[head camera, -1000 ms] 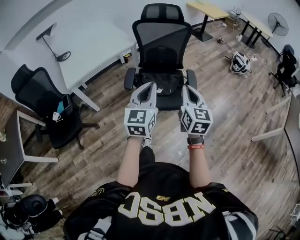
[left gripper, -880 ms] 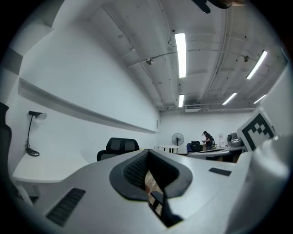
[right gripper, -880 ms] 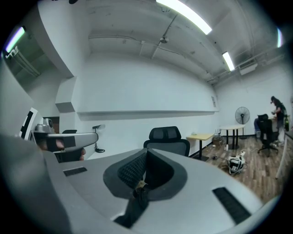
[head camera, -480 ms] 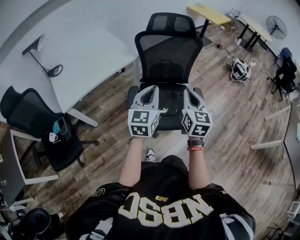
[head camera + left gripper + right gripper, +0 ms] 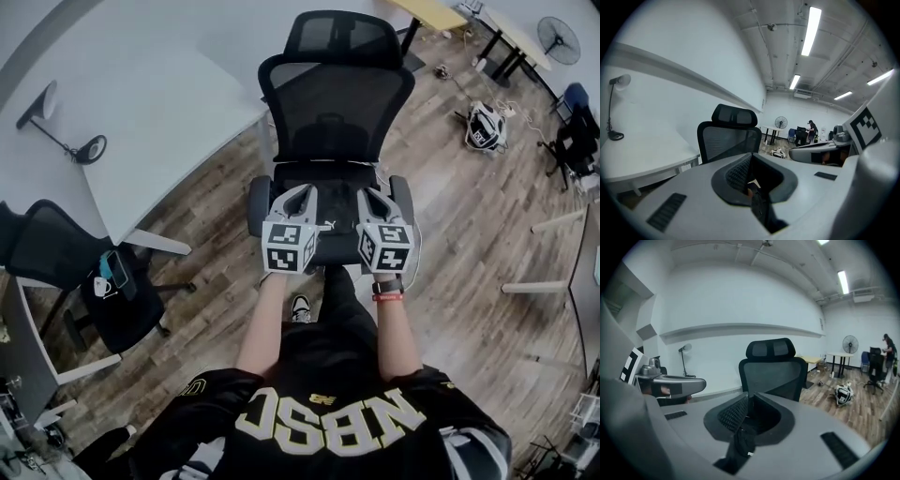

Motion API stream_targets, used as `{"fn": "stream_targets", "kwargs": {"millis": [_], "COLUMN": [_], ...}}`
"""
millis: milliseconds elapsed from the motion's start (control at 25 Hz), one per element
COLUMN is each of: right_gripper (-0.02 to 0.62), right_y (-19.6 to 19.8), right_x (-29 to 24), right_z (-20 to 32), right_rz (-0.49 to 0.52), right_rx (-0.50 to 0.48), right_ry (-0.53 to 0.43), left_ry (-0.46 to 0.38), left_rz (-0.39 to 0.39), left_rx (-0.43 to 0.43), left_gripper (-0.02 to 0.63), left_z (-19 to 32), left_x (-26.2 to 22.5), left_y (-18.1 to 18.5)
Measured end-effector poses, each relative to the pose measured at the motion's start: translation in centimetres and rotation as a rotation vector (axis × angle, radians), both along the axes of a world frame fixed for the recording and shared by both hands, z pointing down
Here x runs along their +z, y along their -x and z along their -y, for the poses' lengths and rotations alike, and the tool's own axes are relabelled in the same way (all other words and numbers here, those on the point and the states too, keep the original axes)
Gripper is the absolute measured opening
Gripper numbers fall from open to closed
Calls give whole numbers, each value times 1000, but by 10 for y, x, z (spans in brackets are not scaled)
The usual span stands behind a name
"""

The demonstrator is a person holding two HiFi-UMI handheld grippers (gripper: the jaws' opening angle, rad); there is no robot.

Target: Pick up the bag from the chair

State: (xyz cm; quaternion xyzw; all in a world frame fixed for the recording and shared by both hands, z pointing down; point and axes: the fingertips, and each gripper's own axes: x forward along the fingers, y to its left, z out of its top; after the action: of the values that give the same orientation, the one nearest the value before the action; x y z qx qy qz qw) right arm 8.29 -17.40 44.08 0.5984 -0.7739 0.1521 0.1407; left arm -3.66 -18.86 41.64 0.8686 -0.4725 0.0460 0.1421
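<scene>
We face the black mesh chair (image 5: pixel 336 103), which stands on the wooden floor (image 5: pixel 450 234) with its backrest on the far side of the seat from us. The bag (image 5: pixel 337 211), black with a small white logo, lies on the chair's seat. Only a strip of it shows between our two tools.

The left hand-held gripper (image 5: pixel 302 192) hangs over the left half of the seat, above the bag's left end. Its jaws are pressed together with nothing in them, and in the left gripper view the tips meet in front of the chair's backrest. The right hand-held gripper (image 5: pixel 367 194) hangs over the right half of the seat, beside the chair's right armrest. Its jaws have just been opening and stand a narrow slit apart, with nothing pinched between them. In the right gripper view the chair's backrest and headrest rise straight ahead beyond the tips. We cannot tell whether either tool touches the bag.

Left of the chair stands a white bench (image 5: pixel 159 103) carrying a black desk lamp (image 5: pixel 66 141). Further left of the chair and nearer to us is a second black chair (image 5: pixel 66 272). Right of the chair, well apart, a black-and-white object (image 5: pixel 486 127) lies on the floor, and a fan (image 5: pixel 555 39) stands beyond it. A watch and a red band (image 5: pixel 389 289) circle our right wrist.
</scene>
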Motion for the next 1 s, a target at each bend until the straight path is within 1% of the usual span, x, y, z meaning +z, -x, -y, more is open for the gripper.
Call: {"fn": "stream_targets", "kwargs": {"millis": [200,240,320,400,440,520,680,800,1000], "right_gripper": [83,96,118,122,136,176,220,247,287], "right_y": [-14,-18,-25,-31,-34,-40,-50,-55,-62], "right_x": [34,42,59,79,89,113,164,205,270], "right_z": [49,58,78,95,100,110,126,134,142], "right_rz": [1,0,1,8,8,3,13,16,6], "right_rx": [-30,-36,-49,-59,-63,-73,-77,-83,-87], "right_ry": [86,105,143,180,199,239,335,413,512], "left_ry": [88,106,143,187,213,273,371,446,564], "left_rz": [8,9,18,33,39,51,82,97,109], "left_rx": [3,6,9,7,6,3,-12,-36,-52], "left_gripper": [20,31,75,92,100,127,186,216,276], "left_z": [49,59,78,95,101,110,127,137,144], "left_x": [32,39,55,74,85,109,159,197,257], "left_y": [-18,-24,-32,-38,-40,-42,-40,-36,-32]}}
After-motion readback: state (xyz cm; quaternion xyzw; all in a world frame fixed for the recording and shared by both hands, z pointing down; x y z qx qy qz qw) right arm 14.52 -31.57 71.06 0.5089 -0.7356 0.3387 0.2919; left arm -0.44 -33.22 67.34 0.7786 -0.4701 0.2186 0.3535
